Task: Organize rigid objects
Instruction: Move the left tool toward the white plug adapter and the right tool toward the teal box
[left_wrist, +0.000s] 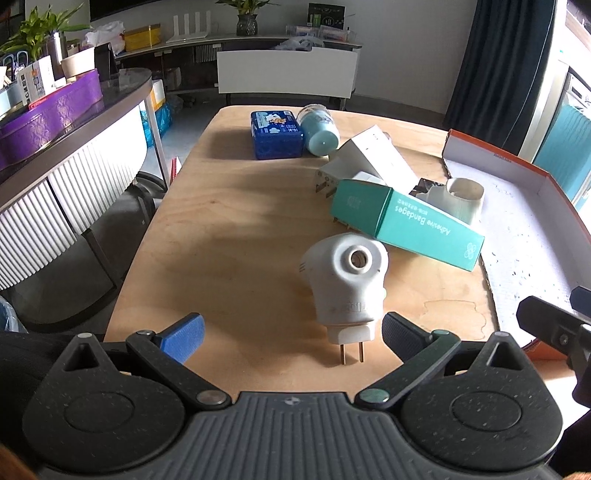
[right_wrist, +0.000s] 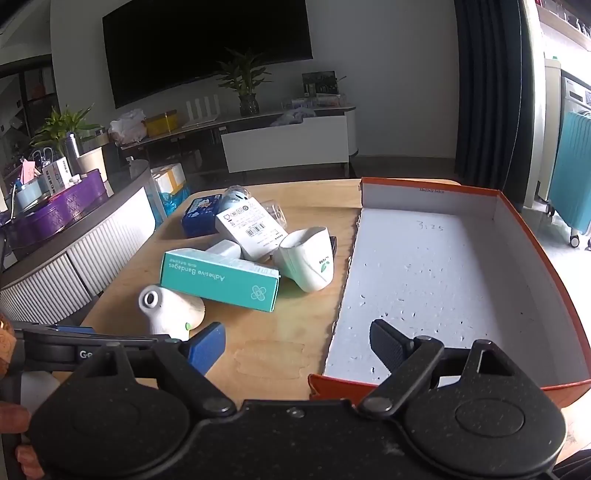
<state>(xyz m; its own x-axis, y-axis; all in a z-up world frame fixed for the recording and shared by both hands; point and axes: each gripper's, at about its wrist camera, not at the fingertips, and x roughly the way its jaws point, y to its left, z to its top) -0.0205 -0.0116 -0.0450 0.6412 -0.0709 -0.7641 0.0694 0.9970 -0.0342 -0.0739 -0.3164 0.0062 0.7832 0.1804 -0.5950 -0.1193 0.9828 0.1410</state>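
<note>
A white plug-in device (left_wrist: 345, 284) with two prongs lies on the wooden table (left_wrist: 221, 229), just ahead of my open left gripper (left_wrist: 293, 338); it also shows in the right wrist view (right_wrist: 166, 310). Behind it lie a teal Adhesive Bandages box (left_wrist: 406, 225), a white box (left_wrist: 373, 158), a white cup (left_wrist: 461, 199), a blue tin (left_wrist: 275, 134) and a light-blue bottle (left_wrist: 319, 129). My right gripper (right_wrist: 297, 343) is open and empty over the near left edge of the orange shoebox lid (right_wrist: 443, 280), whose white inside holds nothing.
A curved counter (left_wrist: 74, 147) with a purple box stands left of the table. A TV console (right_wrist: 288, 144) and plants stand at the back. A dark curtain (right_wrist: 487, 92) and a teal radiator are at the right.
</note>
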